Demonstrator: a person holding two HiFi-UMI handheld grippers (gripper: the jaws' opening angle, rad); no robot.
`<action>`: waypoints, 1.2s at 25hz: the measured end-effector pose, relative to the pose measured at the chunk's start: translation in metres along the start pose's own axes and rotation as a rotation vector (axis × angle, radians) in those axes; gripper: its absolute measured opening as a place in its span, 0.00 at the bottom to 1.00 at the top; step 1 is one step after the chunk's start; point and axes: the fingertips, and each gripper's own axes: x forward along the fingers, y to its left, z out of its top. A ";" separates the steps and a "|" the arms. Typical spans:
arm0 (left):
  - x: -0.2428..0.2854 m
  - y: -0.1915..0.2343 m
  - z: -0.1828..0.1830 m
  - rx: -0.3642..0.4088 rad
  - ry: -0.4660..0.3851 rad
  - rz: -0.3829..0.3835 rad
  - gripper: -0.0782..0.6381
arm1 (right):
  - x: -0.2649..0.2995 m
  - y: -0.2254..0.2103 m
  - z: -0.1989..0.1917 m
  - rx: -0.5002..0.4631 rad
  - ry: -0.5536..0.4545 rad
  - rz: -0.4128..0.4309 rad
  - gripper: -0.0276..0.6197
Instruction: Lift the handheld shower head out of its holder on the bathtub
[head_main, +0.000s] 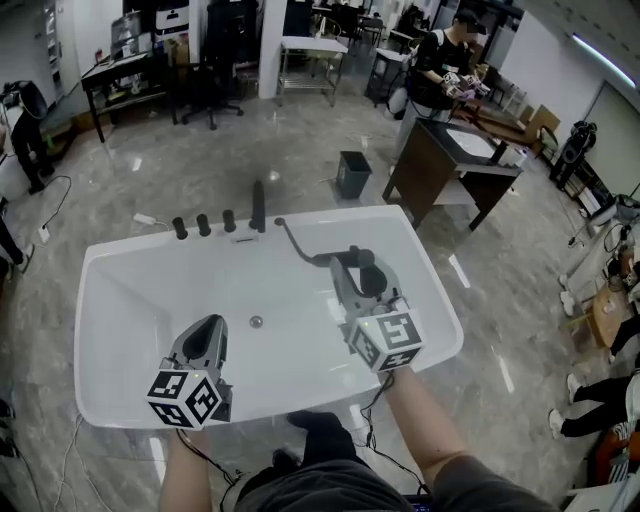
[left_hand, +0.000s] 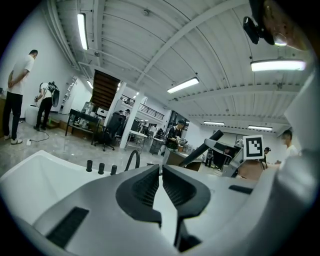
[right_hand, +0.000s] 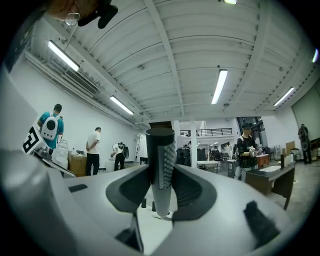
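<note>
Handheld shower head (right_hand: 161, 155) clamped in the right gripper (head_main: 350, 272)
It stands upright over the white bathtub (head_main: 120, 290); the left gripper (left_hand: 161, 169) is closed on nothing.

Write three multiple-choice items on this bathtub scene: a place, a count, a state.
1. Where does the dark bin stand relative to the bathtub? A inside it; B on the floor beyond it; C on its rim.
2. How many short black knobs stand on its rim? A two; B three; C five.
3. The right claw is: A open, empty; B out of view; C shut on the shower head.
Key: B, bin on floor behind; B, three knobs beside the spout; C, jaws clamp it.
</note>
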 end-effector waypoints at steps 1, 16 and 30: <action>-0.006 -0.003 -0.003 -0.002 0.001 -0.006 0.15 | -0.012 0.003 0.002 0.003 0.000 -0.003 0.26; -0.073 -0.088 -0.043 0.000 0.022 -0.051 0.15 | -0.174 0.022 -0.015 0.119 -0.001 -0.001 0.26; -0.071 -0.153 -0.065 -0.015 0.023 0.009 0.15 | -0.224 -0.007 -0.040 0.126 0.062 0.080 0.26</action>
